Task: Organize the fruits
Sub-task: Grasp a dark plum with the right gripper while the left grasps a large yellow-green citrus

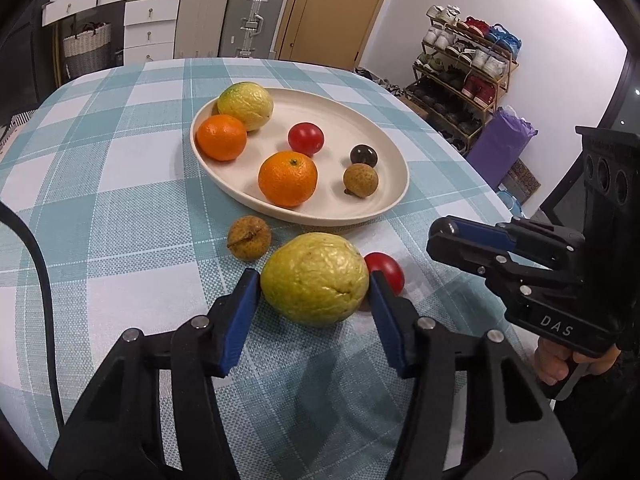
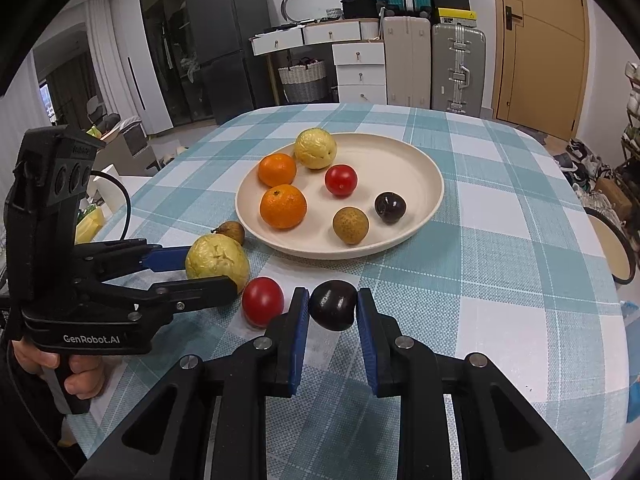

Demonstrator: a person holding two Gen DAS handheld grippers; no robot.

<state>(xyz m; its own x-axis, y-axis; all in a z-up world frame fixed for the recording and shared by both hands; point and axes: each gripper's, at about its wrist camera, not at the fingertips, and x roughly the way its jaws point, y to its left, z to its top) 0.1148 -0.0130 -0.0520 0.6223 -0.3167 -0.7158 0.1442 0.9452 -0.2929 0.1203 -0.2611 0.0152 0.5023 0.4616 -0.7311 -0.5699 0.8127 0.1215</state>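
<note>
Blue-padded fingers of the left gripper (image 1: 314,280) press against both sides of a large yellow-green fruit (image 1: 315,279) that sits on the checked tablecloth (image 1: 120,184), just short of the plate (image 1: 348,112). The gripper reaches forward, low and nearly level over the cloth. Beside the fruit lie a brown longan (image 1: 249,237) on one side and a red tomato (image 1: 385,272) on the other, the tomato partly hidden behind a finger.

The right gripper (image 2: 333,305) also points toward the plate, its pads closed on a dark plum (image 2: 333,305) held near the cloth; whether the plum touches the cloth cannot be told. On the plate rest two oranges (image 1: 287,178), another yellow-green fruit, a tomato, a longan and a second plum.
</note>
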